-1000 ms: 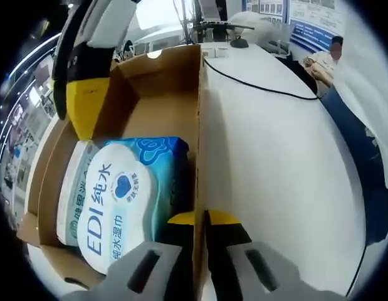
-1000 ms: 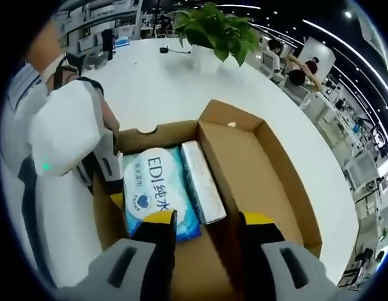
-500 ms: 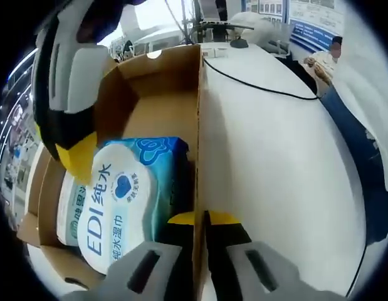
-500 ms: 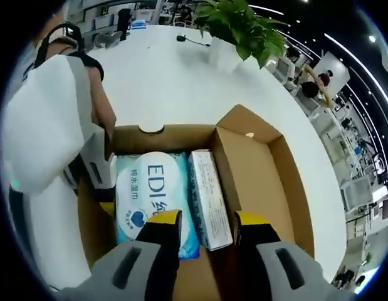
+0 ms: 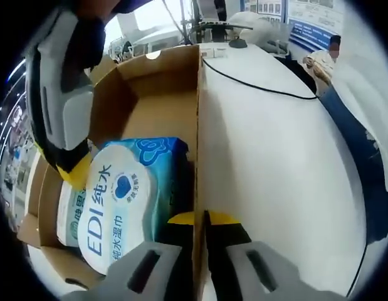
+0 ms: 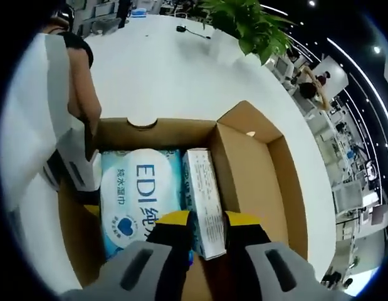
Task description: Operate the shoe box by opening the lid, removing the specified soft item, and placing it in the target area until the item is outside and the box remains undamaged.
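Observation:
The open cardboard shoe box holds a blue-and-white wet-wipes pack marked "EDI". Beside it lies a narrow white pack. My left gripper is shut on the box's side wall, which stands between its yellow tips. In the right gripper view it shows at the box's left wall, with a person's arm above it. My right gripper is down inside the box with its yellow tips closed against the near end of the narrow pack. Its body comes into the left gripper view.
The box sits on a white table. A black cable runs across the table beyond the box. A potted plant stands at the table's far side. The box's flap sticks up at the far corner. A person sits at the far right.
My right gripper has come lower into the box and its jaws have narrowed onto the narrow pack. The left gripper and the box have stayed still.

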`<state>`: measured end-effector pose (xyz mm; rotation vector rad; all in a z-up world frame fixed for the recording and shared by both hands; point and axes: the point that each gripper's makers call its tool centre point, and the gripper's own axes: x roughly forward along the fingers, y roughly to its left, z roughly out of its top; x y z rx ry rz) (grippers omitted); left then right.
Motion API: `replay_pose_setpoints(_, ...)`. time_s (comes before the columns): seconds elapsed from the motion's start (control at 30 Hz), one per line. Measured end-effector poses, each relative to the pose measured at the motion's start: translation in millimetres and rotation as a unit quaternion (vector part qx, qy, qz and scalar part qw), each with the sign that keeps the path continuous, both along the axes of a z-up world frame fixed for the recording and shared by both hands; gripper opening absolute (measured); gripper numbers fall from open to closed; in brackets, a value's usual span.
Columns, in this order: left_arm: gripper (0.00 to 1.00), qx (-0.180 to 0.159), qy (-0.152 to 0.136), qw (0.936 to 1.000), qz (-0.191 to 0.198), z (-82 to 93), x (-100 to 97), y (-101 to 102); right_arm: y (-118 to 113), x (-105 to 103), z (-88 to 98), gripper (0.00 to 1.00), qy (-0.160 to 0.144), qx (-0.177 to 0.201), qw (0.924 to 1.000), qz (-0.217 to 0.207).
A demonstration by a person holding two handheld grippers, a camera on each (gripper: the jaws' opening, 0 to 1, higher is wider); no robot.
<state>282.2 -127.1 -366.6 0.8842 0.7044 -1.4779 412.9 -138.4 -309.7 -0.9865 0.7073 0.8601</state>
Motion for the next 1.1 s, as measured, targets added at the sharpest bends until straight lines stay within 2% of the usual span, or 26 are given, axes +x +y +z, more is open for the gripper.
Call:
replay_pose_setpoints(0.2,0.01,-0.001,0.000,1.0000,-0.001,0.3,0.0,0.3,-0.6,0.3,0.5,0.17,0.003,0.009,0.9999,-0.005)
replay_pose_setpoints(0.37,0.01,-0.001,0.000,1.0000,0.000,0.6,0.2,0.1,-11.1,0.2,0.0,0.17,0.010,0.010,0.9997,-0.017)
replay_pose_setpoints(0.57,0.01,-0.001,0.000,1.0000,-0.001,0.7,0.3,0.4,-43.5,-4.5,0.0,0.17,0.012,-0.002,0.9994,-0.032)
replay_pose_setpoints(0.83,0.01,-0.001,-0.001,1.0000,-0.001,0.1,0.4,0.0,-106.4,-14.9,-0.1,0.17,0.013,-0.036,0.9976,-0.058)
replay_pose_setpoints(0.97,0.01,-0.001,-0.001,1.0000,-0.001,0.8,0.4,0.2,-127.7,-18.5,-0.2,0.17,0.017,-0.046,0.9963,-0.071)
replay_pose_setpoints(1.1,0.01,-0.001,-0.001,1.0000,-0.001,0.5,0.4,0.1,-134.0,-20.5,-0.5,0.17,0.013,-0.061,0.9962,-0.061)
